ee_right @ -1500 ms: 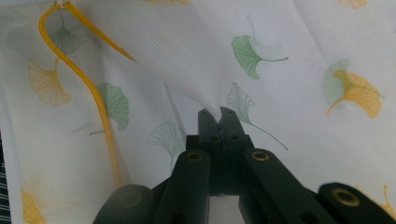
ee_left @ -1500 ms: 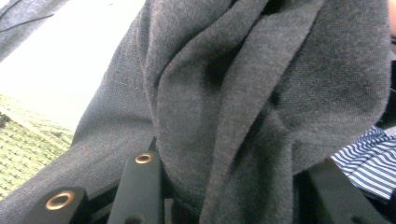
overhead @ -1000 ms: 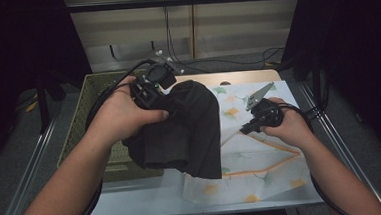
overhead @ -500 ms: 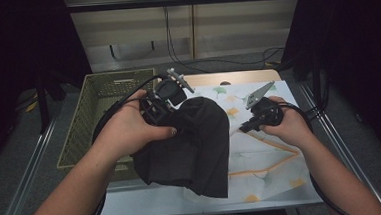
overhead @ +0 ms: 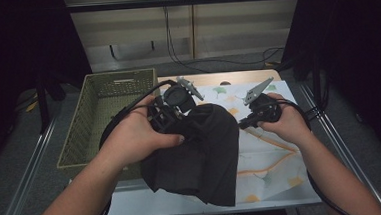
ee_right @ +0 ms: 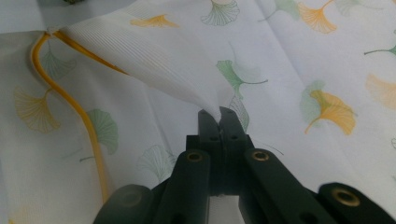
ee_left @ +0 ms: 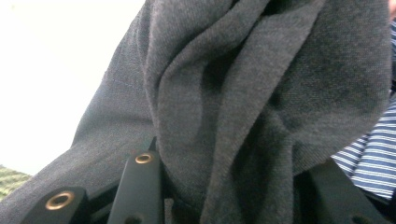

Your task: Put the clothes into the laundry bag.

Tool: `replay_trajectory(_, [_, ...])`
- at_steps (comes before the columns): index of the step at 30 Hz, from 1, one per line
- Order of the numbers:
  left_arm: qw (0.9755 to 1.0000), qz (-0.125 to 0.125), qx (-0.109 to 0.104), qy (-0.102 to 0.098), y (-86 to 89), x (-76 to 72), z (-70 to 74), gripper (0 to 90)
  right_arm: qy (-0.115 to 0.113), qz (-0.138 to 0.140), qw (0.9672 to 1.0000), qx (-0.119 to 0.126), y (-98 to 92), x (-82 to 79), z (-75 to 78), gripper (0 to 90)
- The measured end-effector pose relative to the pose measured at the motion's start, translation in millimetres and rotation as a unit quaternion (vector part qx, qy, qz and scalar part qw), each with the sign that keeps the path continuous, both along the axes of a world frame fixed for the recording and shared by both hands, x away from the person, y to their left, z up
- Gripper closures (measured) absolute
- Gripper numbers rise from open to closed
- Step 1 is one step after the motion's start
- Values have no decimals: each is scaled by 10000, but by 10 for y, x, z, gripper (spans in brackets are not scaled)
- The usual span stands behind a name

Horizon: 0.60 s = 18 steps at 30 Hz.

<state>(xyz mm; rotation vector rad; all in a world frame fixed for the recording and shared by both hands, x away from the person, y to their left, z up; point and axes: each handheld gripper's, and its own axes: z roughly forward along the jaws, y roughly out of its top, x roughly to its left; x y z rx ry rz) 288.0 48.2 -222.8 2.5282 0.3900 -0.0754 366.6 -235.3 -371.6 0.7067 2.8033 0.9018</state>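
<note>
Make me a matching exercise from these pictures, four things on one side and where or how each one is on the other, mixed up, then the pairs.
1. dark grey garment
2. leaf-print cloth
3. green basket
4. left gripper

A. pinched into a peak by the right gripper
B. at the table's left edge
C. draped over the table's near edge
D. shut on bunched grey fabric

Pairs: 1-C, 2-A, 3-B, 4-D

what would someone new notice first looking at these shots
Most likely the dark grey garment, bunched between the jaws of the left gripper and hanging over the near middle of the table. Next, the white cloth with ginkgo leaves spread to its right, where the right gripper has pinched a fold and pulled it into a small peak. A green woven basket sits at the table's left edge.
</note>
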Motion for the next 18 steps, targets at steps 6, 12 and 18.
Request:
replay_trajectory(6, [9999,-158,-20,43,-105,-65,-37,592,11,11,10000,9,-1,2,-14,900])
replay_trajectory(12, [9995,-307,-42,107,-209,-80,-108,591,1,1,10000,18,4,0,-15,900])
replay_trajectory(18, [9987,-440,-115,211,-308,-76,-197,591,0,7,10000,30,5,-4,-14,900])
